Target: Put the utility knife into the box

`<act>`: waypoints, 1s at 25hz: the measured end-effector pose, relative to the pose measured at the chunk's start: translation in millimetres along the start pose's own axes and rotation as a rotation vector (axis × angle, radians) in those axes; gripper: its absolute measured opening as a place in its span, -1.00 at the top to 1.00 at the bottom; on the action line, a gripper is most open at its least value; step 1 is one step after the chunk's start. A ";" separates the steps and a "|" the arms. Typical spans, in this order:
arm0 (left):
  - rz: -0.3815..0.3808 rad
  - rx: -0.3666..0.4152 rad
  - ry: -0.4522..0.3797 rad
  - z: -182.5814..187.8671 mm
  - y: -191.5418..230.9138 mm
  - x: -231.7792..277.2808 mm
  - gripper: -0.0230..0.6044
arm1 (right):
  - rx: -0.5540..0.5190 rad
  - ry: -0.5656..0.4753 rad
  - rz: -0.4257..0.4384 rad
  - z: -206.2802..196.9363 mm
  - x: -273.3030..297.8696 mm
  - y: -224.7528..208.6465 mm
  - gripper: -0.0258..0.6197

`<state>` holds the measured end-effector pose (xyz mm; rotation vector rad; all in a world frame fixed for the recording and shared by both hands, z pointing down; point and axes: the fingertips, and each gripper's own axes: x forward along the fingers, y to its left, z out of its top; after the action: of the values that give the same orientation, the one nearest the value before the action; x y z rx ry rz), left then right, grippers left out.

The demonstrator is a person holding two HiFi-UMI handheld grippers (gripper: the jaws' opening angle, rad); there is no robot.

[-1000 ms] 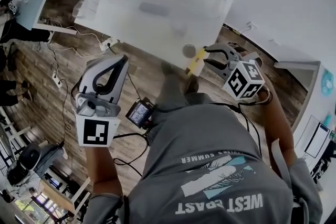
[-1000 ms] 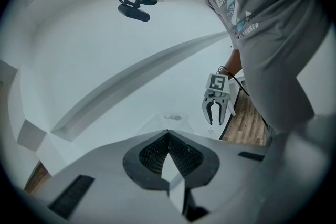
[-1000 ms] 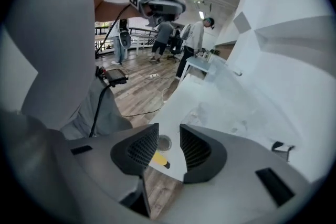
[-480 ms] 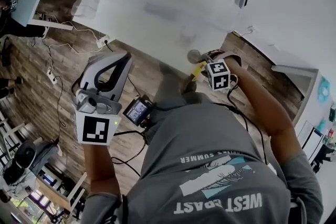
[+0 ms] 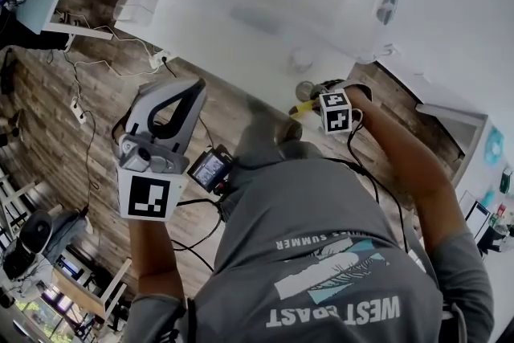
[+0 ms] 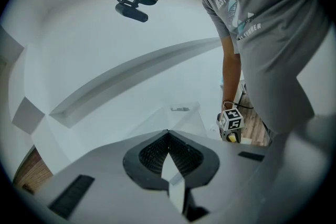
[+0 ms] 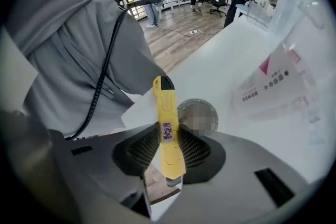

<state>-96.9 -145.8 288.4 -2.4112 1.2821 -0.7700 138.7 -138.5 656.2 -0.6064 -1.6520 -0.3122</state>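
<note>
Head view: R gripper (image 5: 315, 96) low at near edge of white table (image 5: 450, 36), pointing steeply down, yellow utility knife (image 5: 303, 107) at its tips, partly hidden. A small round metal-rimmed thing (image 5: 305, 90) sits just beside it. Clear plastic box (image 5: 265, 4) sits further in on the table, well apart from the knife. L gripper (image 5: 193, 86) hangs over wood floor (image 5: 72, 92), away from table. L gripper view: fingers together, nothing btwn them; box faint ahead, R gripper's marker cube at far right. R gripper view: jaws have just been closing, and the knife (image 7: 165, 107) stands btwn them, pads clamped on its mid-body at the purple label; black end cap points away, other end pokes back past the pads. Box (image 7: 294, 50) to the right. Can't tell if the blade is out. Handling, my guess: knife is light, stiff, smooth plastic shell, so it may pivot or slip in a narrow pinch. Best hold is mid-body across the flat sides, as now, away from the blade end.
</note>
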 end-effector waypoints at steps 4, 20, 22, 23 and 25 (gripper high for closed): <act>0.005 -0.003 -0.008 -5.0 8.2 -0.8 0.90 | 0.046 -0.033 -0.003 10.3 -14.8 5.0 0.54; 0.059 -0.029 -0.039 -25.8 31.6 -2.0 0.90 | 0.197 -0.378 -0.370 131.0 -316.6 -58.5 0.54; 0.075 -0.037 -0.034 -30.2 34.7 -4.3 0.90 | 0.168 -0.419 -0.421 143.1 -347.1 -77.3 0.54; 0.083 -0.042 -0.031 -32.2 35.8 -5.8 0.90 | 0.154 -0.434 -0.455 147.6 -360.3 -88.3 0.54; 0.096 -0.054 -0.023 -35.4 37.2 -9.8 0.90 | 0.153 -0.445 -0.528 150.6 -380.1 -113.1 0.54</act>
<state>-147.0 -158.9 295.5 -2.3730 1.4157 -0.6876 -20.3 -232.1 274.3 -0.1117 -2.2376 -0.4476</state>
